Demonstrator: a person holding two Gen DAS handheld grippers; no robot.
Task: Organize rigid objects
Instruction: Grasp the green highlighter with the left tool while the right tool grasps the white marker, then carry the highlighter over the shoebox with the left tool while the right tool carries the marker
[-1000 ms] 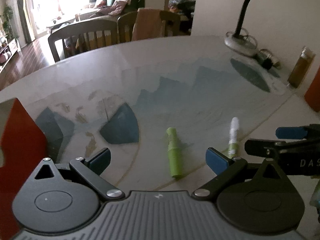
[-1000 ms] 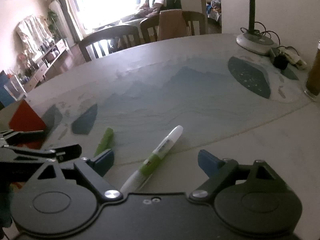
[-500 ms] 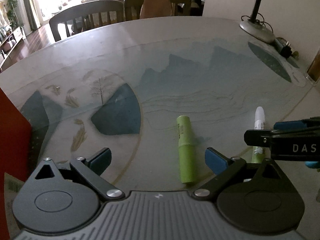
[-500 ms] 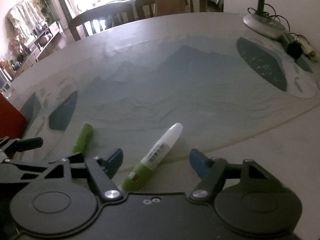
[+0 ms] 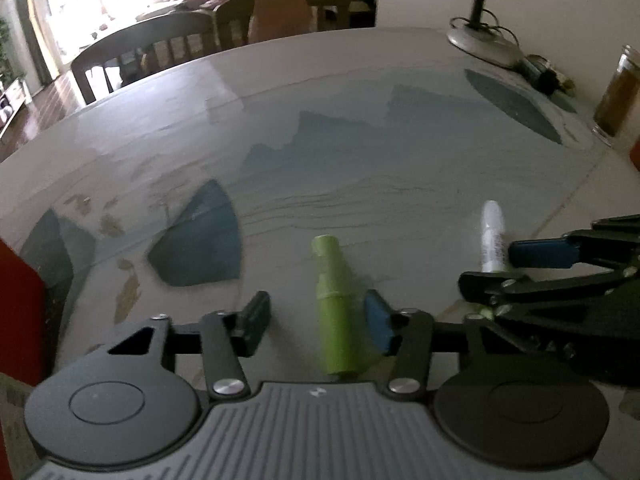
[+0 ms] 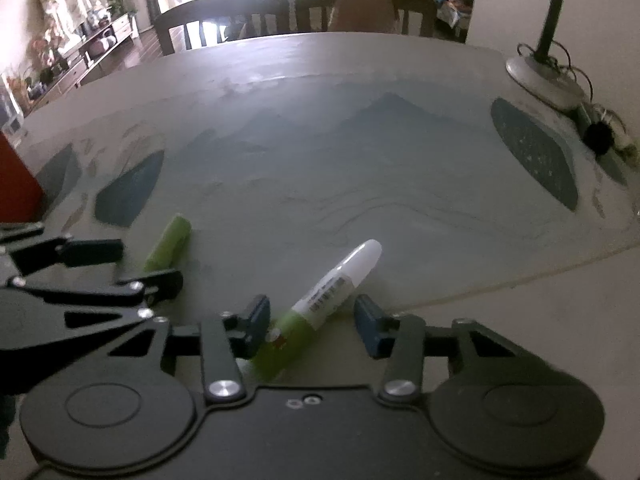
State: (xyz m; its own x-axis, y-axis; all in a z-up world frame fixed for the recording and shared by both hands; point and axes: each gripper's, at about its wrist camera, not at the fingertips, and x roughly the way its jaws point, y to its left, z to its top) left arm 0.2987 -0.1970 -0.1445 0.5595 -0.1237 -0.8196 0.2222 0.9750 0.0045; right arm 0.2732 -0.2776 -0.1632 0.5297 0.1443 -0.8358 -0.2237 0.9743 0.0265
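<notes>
A short green tube lies on the table mat between the fingers of my left gripper. The jaws are closing. The right pad is almost at the tube and the left pad stands well clear. A pen with a white cap and green barrel lies slantwise between the fingers of my right gripper, whose jaws are also closing, with a gap still showing at the right pad. Each view shows the other tool: the right gripper around the pen, the left gripper by the tube.
A red box stands at the left edge of the table. At the back right are a lamp base with cables and a glass of brown liquid. Wooden chairs line the far side. The printed mat covers the table's middle.
Both grippers have come down and closer to the table, so the tube and the pen now lie between their fingers. Both pairs of jaws have narrowed a lot.
</notes>
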